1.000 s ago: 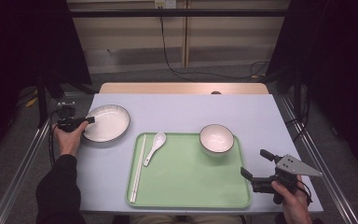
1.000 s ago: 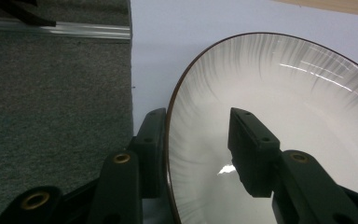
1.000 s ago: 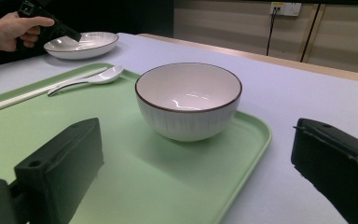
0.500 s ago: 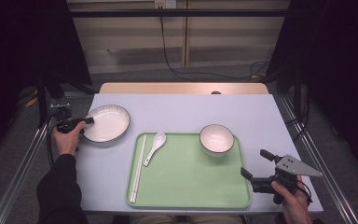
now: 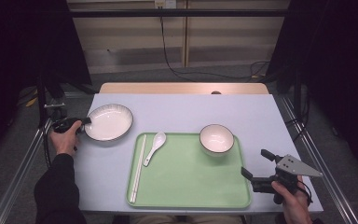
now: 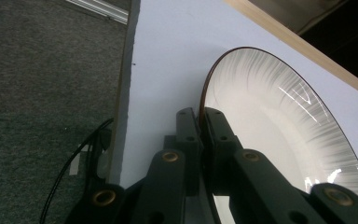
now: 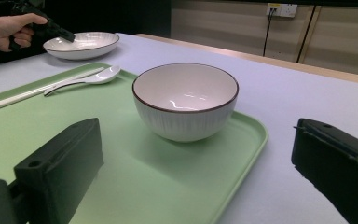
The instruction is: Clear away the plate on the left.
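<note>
A white plate (image 5: 109, 122) with a dark rim lies at the table's left, beside the green tray (image 5: 191, 186). My left gripper (image 5: 86, 120) is at the plate's left edge. In the left gripper view its jaws have just been closing and now pinch the rim of the plate (image 6: 279, 121) between them, left gripper (image 6: 202, 121) shut. My right gripper (image 5: 256, 162) hovers open near the tray's right front corner. In the right gripper view its jaws stand wide apart, right gripper (image 7: 200, 154) facing a white bowl (image 7: 185, 100) on the tray, apart from it.
On the tray lie the bowl (image 5: 216, 138) at its far right, a white spoon (image 5: 154, 145) and a pair of pale chopsticks (image 5: 138, 168) along its left side. The table's left edge runs close by the left hand (image 5: 65, 140).
The left gripper's jaws have drawn together on the plate's left rim, with the hand shifting only slightly. The right gripper has kept still.
</note>
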Action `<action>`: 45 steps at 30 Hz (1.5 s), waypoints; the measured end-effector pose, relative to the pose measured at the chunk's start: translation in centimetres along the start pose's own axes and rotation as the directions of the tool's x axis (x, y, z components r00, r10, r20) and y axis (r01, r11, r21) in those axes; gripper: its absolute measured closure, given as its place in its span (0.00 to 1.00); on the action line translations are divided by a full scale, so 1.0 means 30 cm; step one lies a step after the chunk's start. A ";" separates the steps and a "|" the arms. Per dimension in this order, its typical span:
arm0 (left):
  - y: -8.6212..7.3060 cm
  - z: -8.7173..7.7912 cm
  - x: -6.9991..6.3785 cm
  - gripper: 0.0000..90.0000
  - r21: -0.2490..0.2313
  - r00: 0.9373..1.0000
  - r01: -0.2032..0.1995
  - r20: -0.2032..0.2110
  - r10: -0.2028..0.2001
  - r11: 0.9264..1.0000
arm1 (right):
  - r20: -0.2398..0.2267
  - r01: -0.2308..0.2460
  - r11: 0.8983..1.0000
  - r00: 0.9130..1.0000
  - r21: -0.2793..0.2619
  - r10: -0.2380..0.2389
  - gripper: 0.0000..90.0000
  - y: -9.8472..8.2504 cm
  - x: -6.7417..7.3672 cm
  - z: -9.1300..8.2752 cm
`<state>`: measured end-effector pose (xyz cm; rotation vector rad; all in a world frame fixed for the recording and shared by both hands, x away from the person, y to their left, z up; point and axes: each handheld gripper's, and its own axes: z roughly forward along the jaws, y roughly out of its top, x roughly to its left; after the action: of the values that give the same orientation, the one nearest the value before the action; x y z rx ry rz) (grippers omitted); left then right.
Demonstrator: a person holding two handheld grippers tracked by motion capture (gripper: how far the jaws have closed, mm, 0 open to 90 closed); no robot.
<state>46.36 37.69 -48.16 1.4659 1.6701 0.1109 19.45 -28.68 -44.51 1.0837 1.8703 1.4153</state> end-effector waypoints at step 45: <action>-0.012 0.061 -0.025 0.87 0.016 0.998 0.053 0.030 -0.053 0.998 | 0.012 -0.008 1.000 1.000 0.001 0.008 0.02 -0.003 -0.006 -0.002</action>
<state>47.20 36.12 -49.08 1.4266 1.6869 0.0468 19.48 -28.88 -44.60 1.0996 1.8605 1.4088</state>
